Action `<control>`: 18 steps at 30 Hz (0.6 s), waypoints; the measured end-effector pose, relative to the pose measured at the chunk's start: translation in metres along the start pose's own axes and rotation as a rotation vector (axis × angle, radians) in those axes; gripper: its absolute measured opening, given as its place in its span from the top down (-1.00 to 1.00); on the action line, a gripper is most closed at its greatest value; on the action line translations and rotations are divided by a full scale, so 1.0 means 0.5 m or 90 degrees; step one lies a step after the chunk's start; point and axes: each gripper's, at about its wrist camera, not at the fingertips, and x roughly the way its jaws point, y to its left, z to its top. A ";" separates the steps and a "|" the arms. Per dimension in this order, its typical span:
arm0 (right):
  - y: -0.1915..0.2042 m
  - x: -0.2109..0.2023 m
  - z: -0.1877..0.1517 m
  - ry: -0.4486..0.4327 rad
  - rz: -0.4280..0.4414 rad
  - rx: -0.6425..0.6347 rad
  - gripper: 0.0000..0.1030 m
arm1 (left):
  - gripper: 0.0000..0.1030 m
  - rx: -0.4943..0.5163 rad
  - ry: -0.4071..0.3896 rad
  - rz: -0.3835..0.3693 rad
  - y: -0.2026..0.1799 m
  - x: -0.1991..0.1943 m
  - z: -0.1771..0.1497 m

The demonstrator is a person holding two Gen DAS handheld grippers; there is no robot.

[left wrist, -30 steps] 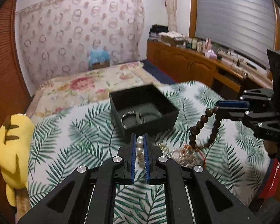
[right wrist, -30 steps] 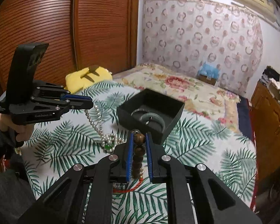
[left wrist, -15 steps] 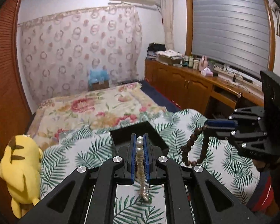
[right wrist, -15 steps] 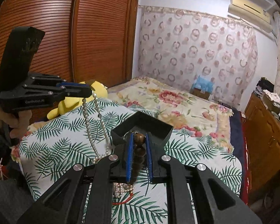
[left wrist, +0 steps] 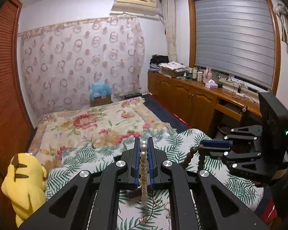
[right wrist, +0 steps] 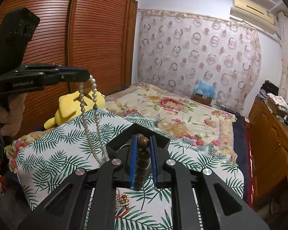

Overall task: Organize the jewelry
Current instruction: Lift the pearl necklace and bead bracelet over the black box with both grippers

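Note:
My left gripper (left wrist: pixel 143 142) is shut on a white pearl necklace (left wrist: pixel 143 164), which hangs below it; in the right wrist view the same necklace (right wrist: pixel 90 118) dangles from the left gripper (right wrist: pixel 87 76) high above the leaf-print cloth. My right gripper (right wrist: pixel 143 140) is shut on a dark brown wooden bead bracelet (right wrist: pixel 143 153); in the left wrist view the bracelet (left wrist: pixel 190 157) hangs from the right gripper (left wrist: pixel 201 146). The black open box (right wrist: pixel 138 132) lies on the cloth just beyond my right fingertips, mostly hidden. A small heap of jewelry (right wrist: pixel 122 200) lies on the cloth below.
A yellow plush toy (left wrist: pixel 25 180) sits at the left edge of the leaf-print cloth (right wrist: pixel 53 153). A floral bedspread (left wrist: pixel 90 122) lies beyond. Wooden cabinets (left wrist: pixel 192 99) with clutter run along the right wall; slatted wardrobe doors (right wrist: pixel 98 38) stand at the left.
Both grippers have risen well above the cloth, lifting the pearl necklace and the bead bracelet off the heap. The box has dropped low and mostly out of view.

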 end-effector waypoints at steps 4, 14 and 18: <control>-0.006 0.013 0.014 -0.003 0.001 0.001 0.71 | 0.87 0.003 -0.007 -0.001 0.001 0.009 0.018; -0.008 0.025 0.009 -0.001 0.010 0.008 0.71 | 0.87 -0.010 0.005 -0.022 0.006 0.014 0.002; -0.004 0.022 0.002 0.003 0.008 0.008 0.71 | 0.87 -0.008 -0.015 -0.019 0.002 -0.014 0.027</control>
